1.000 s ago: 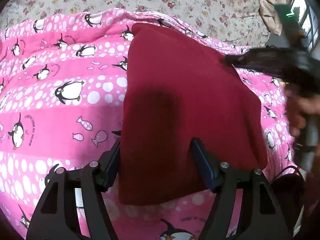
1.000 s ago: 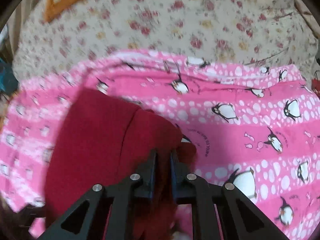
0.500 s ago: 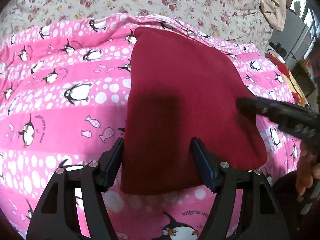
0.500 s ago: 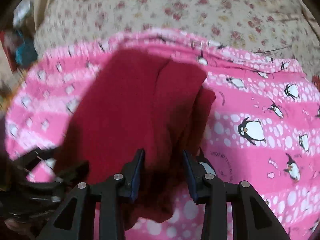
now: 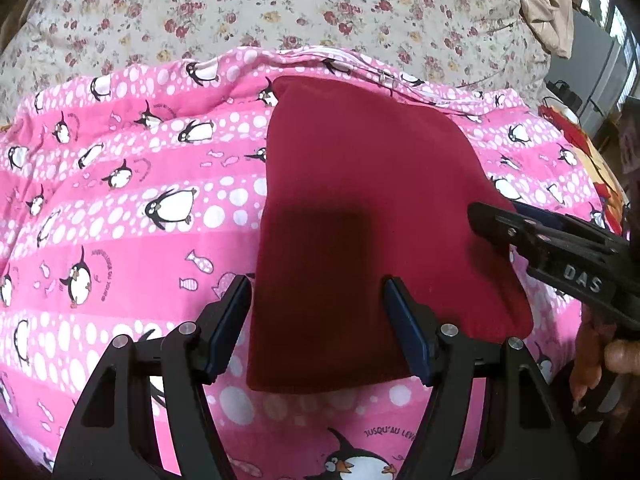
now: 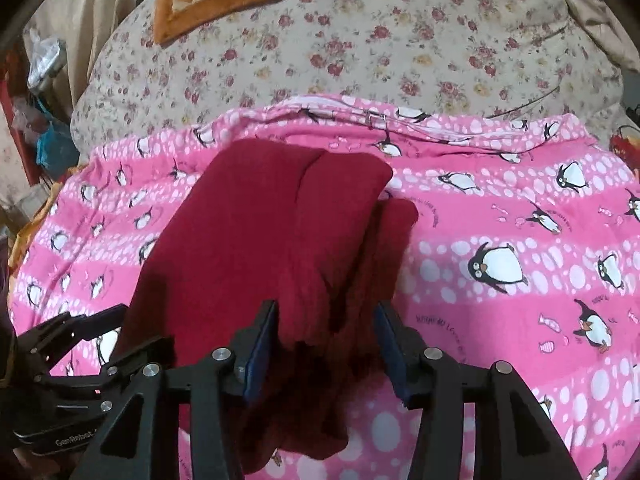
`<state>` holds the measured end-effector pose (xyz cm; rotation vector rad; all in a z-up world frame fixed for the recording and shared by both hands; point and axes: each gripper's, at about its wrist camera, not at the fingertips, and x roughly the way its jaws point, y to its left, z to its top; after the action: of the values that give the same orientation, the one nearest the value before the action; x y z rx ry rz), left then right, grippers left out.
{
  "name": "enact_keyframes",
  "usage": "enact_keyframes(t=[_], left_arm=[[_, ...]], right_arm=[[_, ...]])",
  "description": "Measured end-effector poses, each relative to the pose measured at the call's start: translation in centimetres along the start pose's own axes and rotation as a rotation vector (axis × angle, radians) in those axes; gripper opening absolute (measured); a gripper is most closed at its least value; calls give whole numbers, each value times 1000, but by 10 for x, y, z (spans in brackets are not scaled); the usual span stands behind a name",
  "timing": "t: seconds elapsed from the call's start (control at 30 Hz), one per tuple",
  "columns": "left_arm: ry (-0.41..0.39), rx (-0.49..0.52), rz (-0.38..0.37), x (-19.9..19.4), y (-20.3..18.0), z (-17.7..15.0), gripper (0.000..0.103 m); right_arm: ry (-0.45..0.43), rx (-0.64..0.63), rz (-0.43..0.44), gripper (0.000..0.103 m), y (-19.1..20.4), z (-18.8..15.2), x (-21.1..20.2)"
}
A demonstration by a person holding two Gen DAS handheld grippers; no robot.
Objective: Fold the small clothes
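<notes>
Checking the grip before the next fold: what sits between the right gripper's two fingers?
In the right wrist view, the near edge of the dark red garment lies between the open right gripper fingers, unclamped, on the pink penguin blanket.

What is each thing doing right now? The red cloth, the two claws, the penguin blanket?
Red cloth: folded, lying on the blanket, held by neither claw.
Left claw: open, jaws either side of the cloth's near edge.
Right claw: open, jaws astride the cloth's layered edge.
Penguin blanket: spread out under the cloth.
</notes>
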<state>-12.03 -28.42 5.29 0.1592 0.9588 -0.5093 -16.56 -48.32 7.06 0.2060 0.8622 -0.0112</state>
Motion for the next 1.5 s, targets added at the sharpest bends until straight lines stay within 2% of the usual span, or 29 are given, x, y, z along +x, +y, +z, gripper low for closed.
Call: enact_keyframes(t=[0.13,0.27,0.33,0.4,0.6,0.8,0.87,0.93,1.07,1.17,1.27,1.5], left_arm=[[-1,5,8,3,-3,2,69],[4,0,10,7,-3,3,69],[5,5,13,9,-4,3,69],[4,11,17,10,-6,2,69],[7,-8,-1,10,-3,3,69],[9,-12,-14,11,-1,3,69],[14,-28,-49,10,3,5,69],[21,-58,-110,10,12,9,69],[37,-130,-222,9,30,18,70],[31,-164,-281,10,38,24,78],[44,-188,-339,15,42,29,78],[105,-161,-382,46,41,39,83]], right_arm=[[9,31,16,50,-6,3,5],[-70,2,14,52,-2,8,-7],[-35,-8,-25,51,-5,8,2],[28,18,-17,43,-11,6,13],[22,43,12,41,-18,7,9],[26,52,-1,53,-19,6,13],[25,67,5,61,-20,6,12],[27,97,7,80,-24,6,13],[44,155,35,84,-30,6,17],[74,165,53,86,-28,6,23],[96,164,65,89,-25,9,32],[148,225,175,91,-35,22,57]])
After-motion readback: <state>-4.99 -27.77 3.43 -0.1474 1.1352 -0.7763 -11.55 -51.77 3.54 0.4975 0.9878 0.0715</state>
